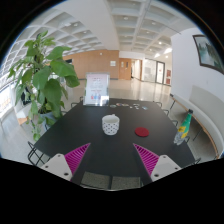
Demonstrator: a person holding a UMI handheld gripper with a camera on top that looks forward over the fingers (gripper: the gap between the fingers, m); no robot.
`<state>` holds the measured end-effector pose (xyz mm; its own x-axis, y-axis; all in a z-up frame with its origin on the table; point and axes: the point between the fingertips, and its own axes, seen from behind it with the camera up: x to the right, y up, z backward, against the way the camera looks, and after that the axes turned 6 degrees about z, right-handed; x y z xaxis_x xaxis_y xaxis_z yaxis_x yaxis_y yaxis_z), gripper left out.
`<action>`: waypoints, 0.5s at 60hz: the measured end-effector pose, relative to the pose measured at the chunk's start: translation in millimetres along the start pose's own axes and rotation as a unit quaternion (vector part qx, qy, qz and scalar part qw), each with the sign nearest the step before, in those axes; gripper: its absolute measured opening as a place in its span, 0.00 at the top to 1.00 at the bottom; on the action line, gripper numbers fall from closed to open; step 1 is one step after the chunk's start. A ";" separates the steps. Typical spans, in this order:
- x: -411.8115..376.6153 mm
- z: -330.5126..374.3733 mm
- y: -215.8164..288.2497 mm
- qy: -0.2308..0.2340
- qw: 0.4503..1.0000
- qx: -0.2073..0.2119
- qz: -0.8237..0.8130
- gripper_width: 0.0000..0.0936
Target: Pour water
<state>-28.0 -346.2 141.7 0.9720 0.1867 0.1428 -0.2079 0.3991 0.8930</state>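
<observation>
Tabletop (pixel 90 140), dark and broad, stretches ahead of us, its near edge just under our hand-held gripper (pixel 110 160), whose fingers stand wide apart and hold nothing. We see a white cup (pixel 110 124) standing beyond the fingers, near the middle of the surface, with bare tabletop all around it. A small red disc (pixel 141 131) lies just to its right, apart from it. We find a green bottle (pixel 183 127) close to the tabletop's right edge, well apart from the cup. A tall leafy plant (pixel 42 80) rises past the left edge, and open floor lies beyond the far edge.
</observation>
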 end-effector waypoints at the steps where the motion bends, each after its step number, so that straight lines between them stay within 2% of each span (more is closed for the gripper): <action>1: 2.0 0.7 -1.6 -0.001 1.000 -0.001 -0.002 0.09; 10: 43.9 -6.9 -20.1 -0.017 1.000 -0.020 -0.007 0.09; 15: 99.8 -20.9 -40.8 -0.028 0.999 -0.033 0.000 0.09; 22: 171.3 -34.6 -71.6 -0.061 0.996 -0.058 0.022 0.09; 30: 257.5 -50.5 -92.8 -0.105 0.992 -0.063 0.024 0.09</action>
<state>236.1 -289.8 74.0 0.9592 0.0234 0.2817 -0.2544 0.5061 0.8241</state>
